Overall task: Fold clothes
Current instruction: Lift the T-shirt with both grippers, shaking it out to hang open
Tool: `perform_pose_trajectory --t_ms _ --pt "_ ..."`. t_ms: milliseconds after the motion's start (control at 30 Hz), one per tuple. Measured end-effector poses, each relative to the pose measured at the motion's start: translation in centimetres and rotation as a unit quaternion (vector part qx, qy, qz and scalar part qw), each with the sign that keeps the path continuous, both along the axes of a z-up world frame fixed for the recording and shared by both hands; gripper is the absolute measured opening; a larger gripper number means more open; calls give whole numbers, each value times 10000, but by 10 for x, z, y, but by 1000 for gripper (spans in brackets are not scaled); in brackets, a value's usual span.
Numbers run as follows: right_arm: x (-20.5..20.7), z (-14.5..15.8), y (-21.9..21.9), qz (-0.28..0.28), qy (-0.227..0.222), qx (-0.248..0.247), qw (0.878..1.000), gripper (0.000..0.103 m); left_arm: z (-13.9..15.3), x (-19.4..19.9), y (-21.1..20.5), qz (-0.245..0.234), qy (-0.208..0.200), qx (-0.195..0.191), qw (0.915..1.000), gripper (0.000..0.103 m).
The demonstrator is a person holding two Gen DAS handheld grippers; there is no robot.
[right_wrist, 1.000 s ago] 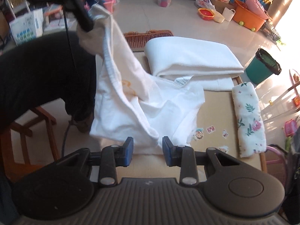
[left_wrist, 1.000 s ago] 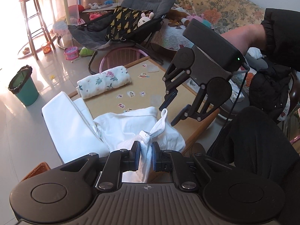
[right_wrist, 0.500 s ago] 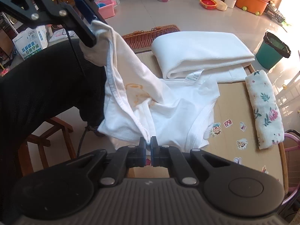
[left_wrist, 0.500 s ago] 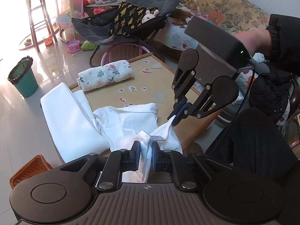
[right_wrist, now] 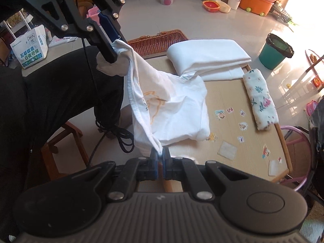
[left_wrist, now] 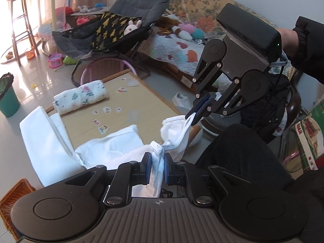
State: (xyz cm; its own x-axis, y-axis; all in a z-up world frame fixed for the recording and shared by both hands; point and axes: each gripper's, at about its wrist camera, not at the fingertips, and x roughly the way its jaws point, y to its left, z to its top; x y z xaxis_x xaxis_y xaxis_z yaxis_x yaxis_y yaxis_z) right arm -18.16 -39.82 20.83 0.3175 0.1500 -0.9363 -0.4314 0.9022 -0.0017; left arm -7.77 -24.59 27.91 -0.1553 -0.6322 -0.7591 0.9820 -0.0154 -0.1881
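Observation:
A small white T-shirt (right_wrist: 174, 109) with an orange print hangs between my two grippers above the near edge of the low wooden table (right_wrist: 232, 93). My left gripper (left_wrist: 157, 167) is shut on a bunched part of the shirt's hem; in the right wrist view it appears at the upper left (right_wrist: 113, 48). My right gripper (right_wrist: 159, 160) is shut on the shirt's edge seam. In the left wrist view the right gripper (left_wrist: 194, 117) pinches the white T-shirt (left_wrist: 113, 151) higher up. Part of the shirt still rests on the table.
A folded white cloth (right_wrist: 208, 58) lies at the table's far end, a rolled floral cloth (right_wrist: 260, 103) along one side. Stickers (right_wrist: 220, 114) dot the tabletop. A wicker basket (right_wrist: 158, 40) and a teal bin (right_wrist: 275, 51) stand on the floor. A person's dark-clothed legs (right_wrist: 50, 93) sit beside the table.
The right gripper closed on the shirt's edge and rose with it. The left gripper lifted slightly with its hold. The shirt now stretches between both, partly raised off the table.

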Motion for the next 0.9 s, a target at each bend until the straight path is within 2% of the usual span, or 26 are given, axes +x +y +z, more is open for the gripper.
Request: perform_pose_trajectory --t_ms 367,633,900 --pt "-48 41 26 -110 -190 -167 9996 5 23 -47 14 -386 90 -40 9992 13" --pt "-77 47 46 -81 56 -111 9999 5 27 -71 28 -656 449 -19 9968 13" --pt "-102 45 70 -14 459 -207 9987 5 26 -103 40 -1105 484 109 9926 13"
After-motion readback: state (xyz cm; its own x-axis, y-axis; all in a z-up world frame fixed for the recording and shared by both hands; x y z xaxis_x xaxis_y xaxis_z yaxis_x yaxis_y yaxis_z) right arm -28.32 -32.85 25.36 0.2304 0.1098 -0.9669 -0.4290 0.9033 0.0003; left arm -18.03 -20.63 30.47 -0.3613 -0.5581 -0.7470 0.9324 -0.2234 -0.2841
